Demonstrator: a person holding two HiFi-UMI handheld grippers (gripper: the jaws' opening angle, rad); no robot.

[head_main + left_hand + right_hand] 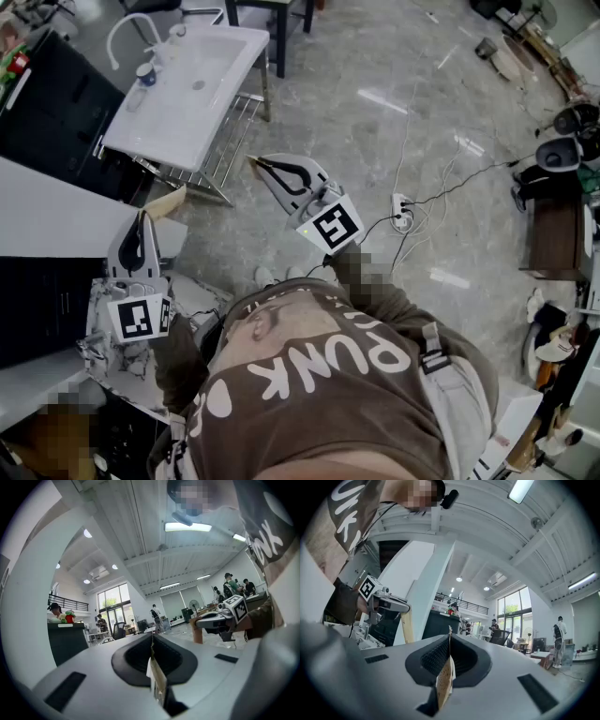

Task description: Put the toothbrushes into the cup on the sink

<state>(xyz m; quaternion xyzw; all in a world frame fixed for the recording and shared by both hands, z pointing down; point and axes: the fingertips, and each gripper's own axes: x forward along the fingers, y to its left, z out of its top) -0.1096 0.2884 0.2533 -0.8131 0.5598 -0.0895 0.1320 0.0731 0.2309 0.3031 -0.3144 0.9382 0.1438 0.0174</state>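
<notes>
Both grippers are held closed with nothing between their jaws. In the left gripper view the left gripper (152, 644) is seen with its tan pads pressed flat together, and the same is seen of the right gripper (448, 637) in the right gripper view.

In the head view both are held on the person's side of the sink (211, 103), apart from it. The left one is pointed toward the sink's near long edge. The right one is pointed toward its near corner, just beside the metal rack (230, 141) under the basin.

Farther on, what is taken to be the cup (145, 74) stands upright on the sink's far-left rim, beside the faucet (127, 33). No toothbrushes can be picked out anywhere, so their place and long axis cannot be told. The cup is judged about equally far from either gripper, and it lies across the basin from the right one.

Sink and cup are shown by the head view alone. The gripper views are aimed up at the ceiling and hall, and each shows only the other gripper.
</notes>
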